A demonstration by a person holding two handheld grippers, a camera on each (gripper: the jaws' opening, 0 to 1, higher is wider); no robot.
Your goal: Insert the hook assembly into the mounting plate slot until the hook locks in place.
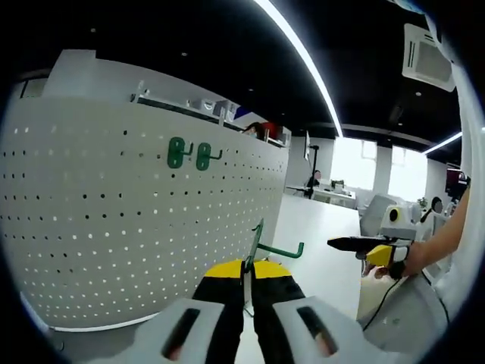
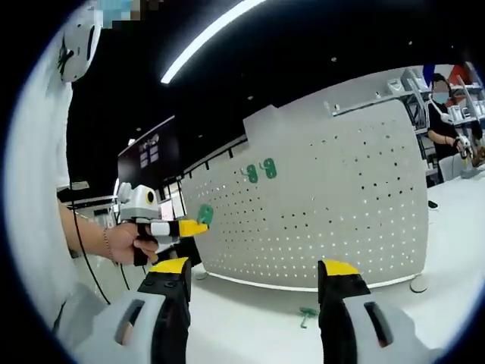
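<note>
A: Left gripper view, left to right. What is shown?

B: A white perforated pegboard (image 1: 114, 205) fills the left and centre of the frame; two green hooks (image 1: 189, 154) already sit in it at upper centre. At bottom centre the left gripper (image 1: 246, 292) has its jaws pressed together on a green hook assembly (image 1: 265, 246), flat plate pinched, bent arm pointing right. At right, the right gripper (image 1: 356, 244) enters the frame.

A: How should the hook handle?

B: Judged light, stiff and slightly slick. A hold on the flat plate, as here, leaves the tabs free for the slot.

A: And the right gripper view?

B: At left, a hand (image 2: 125, 246) holds the left gripper (image 2: 195, 226) with the green hook assembly (image 2: 204, 215) at its tip, near the board's left edge. The pegboard (image 2: 341, 212) spans centre to right, with the mounted hooks (image 2: 259, 171) at upper centre. The right gripper (image 2: 254, 284) at the bottom has its jaws spread and empty. Another green hook (image 2: 308, 315) lies on the white tabletop (image 2: 250, 322) between them.
</note>
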